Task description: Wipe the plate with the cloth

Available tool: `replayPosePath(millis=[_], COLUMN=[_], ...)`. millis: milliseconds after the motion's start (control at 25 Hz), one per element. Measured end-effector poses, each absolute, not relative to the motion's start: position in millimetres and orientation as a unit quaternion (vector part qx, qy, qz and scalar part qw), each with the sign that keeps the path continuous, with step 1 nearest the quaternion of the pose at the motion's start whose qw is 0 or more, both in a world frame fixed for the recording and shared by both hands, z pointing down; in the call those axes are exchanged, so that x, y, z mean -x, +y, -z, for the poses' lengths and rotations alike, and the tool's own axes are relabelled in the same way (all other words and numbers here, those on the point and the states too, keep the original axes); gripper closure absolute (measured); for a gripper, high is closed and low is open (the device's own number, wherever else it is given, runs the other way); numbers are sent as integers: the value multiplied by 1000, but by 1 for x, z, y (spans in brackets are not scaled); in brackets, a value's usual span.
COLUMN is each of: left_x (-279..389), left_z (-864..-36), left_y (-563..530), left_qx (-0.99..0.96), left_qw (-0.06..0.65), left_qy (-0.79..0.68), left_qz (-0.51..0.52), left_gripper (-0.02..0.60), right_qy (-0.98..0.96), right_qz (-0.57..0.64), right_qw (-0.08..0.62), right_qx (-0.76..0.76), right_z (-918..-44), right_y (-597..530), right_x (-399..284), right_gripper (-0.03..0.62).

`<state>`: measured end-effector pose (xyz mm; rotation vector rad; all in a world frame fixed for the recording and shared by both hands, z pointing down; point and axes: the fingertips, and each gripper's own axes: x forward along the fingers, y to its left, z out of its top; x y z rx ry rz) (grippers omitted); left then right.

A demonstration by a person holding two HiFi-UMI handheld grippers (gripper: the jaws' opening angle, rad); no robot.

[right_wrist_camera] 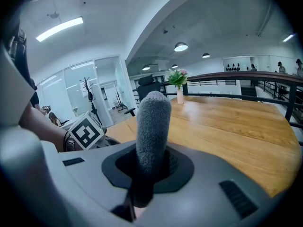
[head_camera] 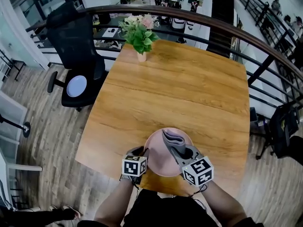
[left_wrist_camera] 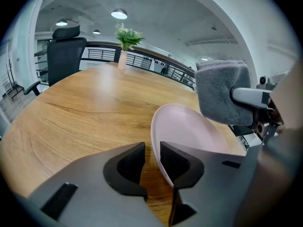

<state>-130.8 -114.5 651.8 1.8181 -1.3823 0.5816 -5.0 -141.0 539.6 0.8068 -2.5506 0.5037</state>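
- Head view, far left: a black office chair (head_camera: 75, 46) stands on the wood floor beside the table's left edge. A pale round dish (head_camera: 76, 85) lies on its seat.
- A potted plant (head_camera: 140, 32) with pink flowers stands upright at the table's far edge, left of centre, well apart from the work area.
- The wooden table (head_camera: 180, 89) is bare in the middle.
- The left gripper (head_camera: 142, 152) is at the near edge of the table, on the left rim of the plate (head_camera: 158, 162).
- Left gripper view: the jaws are almost together, pinching the pink plate's rim in the narrow gap between them. The plate looks tilted in this view. I cannot tell whether its underside touches the table.
- The plate is at the table's near edge, centred in front of the person, with a gripper on either side.
- The grey cloth (head_camera: 173, 140) is folded and sits over the plate's upper right part. In the left gripper view it hangs just above the plate's right side. I cannot tell whether the two touch.
- The right gripper (head_camera: 182, 152) is at the plate's right side, angled in towards the centre.
- Right gripper view: the jaws are clamped on the folded cloth, which stands upright between them. The left gripper's marker cube shows just to its left.
- Far right: a dark curved railing (head_camera: 227, 27) runs round the table's far and right sides.
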Motion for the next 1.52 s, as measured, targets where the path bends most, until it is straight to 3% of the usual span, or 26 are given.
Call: replayPosePath(millis=[520, 1520], left_x=[125, 124], left_z=[-662, -665], left_y=[-121, -122], left_qx=[-723, -725], left_qw=[409, 418], left_qy=[-514, -509], left_qz=[-216, -200], left_gripper=[519, 532], right_qy=[-906, -875], right_qz=[-197, -201], right_qw=[268, 392], right_qx=[-262, -202], right_z=[-585, -666], right_y=[-135, -134], right_x=[43, 92], right_gripper=[540, 540])
